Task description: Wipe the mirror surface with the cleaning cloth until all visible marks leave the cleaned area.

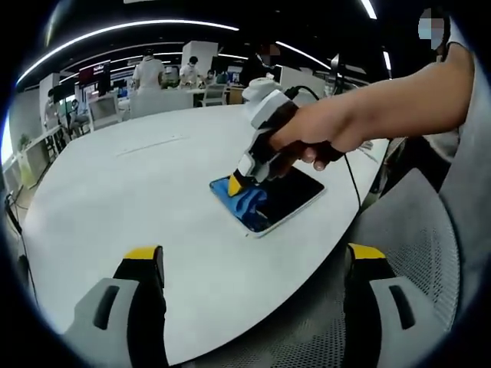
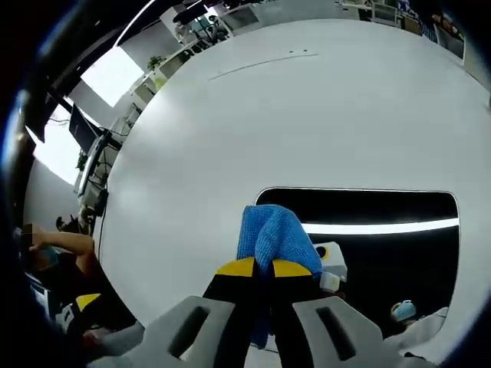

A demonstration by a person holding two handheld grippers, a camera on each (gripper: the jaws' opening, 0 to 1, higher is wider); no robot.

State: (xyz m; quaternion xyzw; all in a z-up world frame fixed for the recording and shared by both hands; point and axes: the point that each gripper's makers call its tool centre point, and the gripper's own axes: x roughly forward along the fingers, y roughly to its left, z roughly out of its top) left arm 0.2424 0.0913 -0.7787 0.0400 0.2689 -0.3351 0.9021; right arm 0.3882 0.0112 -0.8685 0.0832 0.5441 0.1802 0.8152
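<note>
On the broad white table (image 1: 138,199), near its edge, the mirror (image 2: 383,253) is lying flat, reflecting ceiling lights. Beyond, people are standing among office desks (image 1: 161,96). The right gripper (image 2: 257,268) is pinching the blue cleaning cloth (image 2: 272,234) against the glass; the left gripper (image 1: 253,264) is hanging wide apart, holding nothing.

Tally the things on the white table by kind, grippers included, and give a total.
Mirror: 1
Blue cloth: 1
Grippers: 2, the right gripper shut on the cloth over the mirror, the left gripper open near the table edge
Total: 4
</note>
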